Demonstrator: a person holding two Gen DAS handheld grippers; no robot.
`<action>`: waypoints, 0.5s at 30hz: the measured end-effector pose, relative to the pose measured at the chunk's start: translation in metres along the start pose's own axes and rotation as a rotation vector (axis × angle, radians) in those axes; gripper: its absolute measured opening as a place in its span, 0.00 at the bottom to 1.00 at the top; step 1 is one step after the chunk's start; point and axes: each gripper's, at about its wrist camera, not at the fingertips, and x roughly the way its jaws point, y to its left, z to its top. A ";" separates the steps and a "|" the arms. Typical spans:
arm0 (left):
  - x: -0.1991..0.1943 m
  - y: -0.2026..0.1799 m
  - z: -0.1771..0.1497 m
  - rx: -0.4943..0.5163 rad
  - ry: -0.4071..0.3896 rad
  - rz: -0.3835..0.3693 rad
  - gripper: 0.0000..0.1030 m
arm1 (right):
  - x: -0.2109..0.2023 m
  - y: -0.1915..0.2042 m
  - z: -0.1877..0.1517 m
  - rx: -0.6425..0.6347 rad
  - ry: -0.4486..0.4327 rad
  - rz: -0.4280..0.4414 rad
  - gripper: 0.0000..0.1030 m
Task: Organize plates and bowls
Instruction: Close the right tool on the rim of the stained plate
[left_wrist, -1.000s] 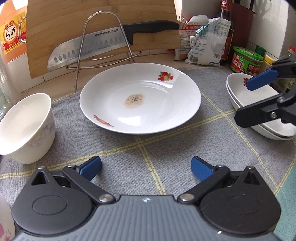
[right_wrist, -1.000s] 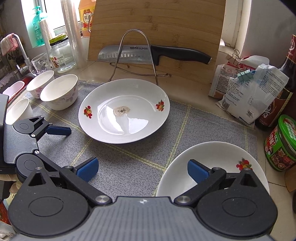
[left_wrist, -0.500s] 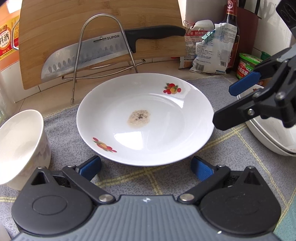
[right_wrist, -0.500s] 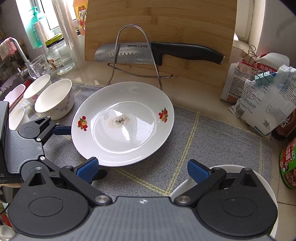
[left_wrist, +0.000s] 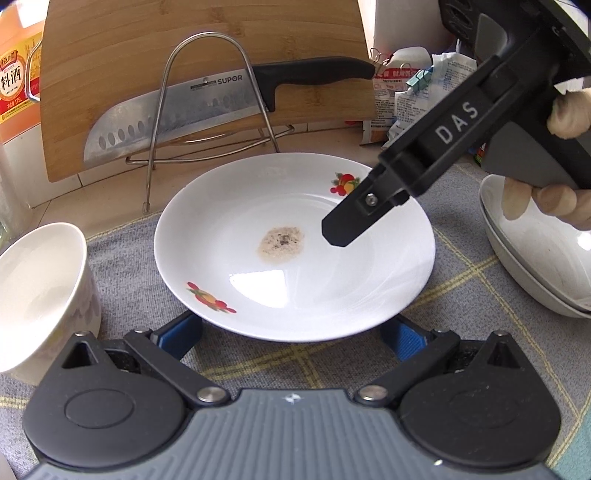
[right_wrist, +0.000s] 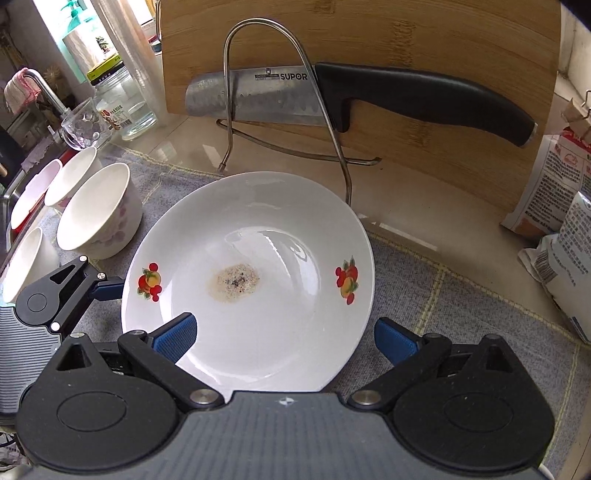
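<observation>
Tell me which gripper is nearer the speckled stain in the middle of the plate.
Right. The right gripper reaches over the plate, one finger just beside the stain. The left gripper sits at the plate's near rim, farther from the stain.

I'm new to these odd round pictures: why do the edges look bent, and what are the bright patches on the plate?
Both views: fisheye lenses curve straight lines, so the cutting board bows and corners go dark. Left wrist view: a bright patch on the plate is glare, probably window light. Right wrist view: similar glare streaks the plate behind the brown stain; everything stays fairly sharp.
</observation>
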 end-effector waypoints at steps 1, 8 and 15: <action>-0.001 0.000 -0.001 0.000 -0.002 0.000 1.00 | 0.003 -0.002 0.002 0.001 0.008 0.013 1.00; -0.004 -0.002 -0.004 0.001 -0.006 0.000 1.00 | 0.016 -0.010 0.013 0.011 0.017 0.088 1.00; -0.005 -0.003 -0.003 0.000 -0.003 0.001 1.00 | 0.024 -0.018 0.026 0.021 0.016 0.132 1.00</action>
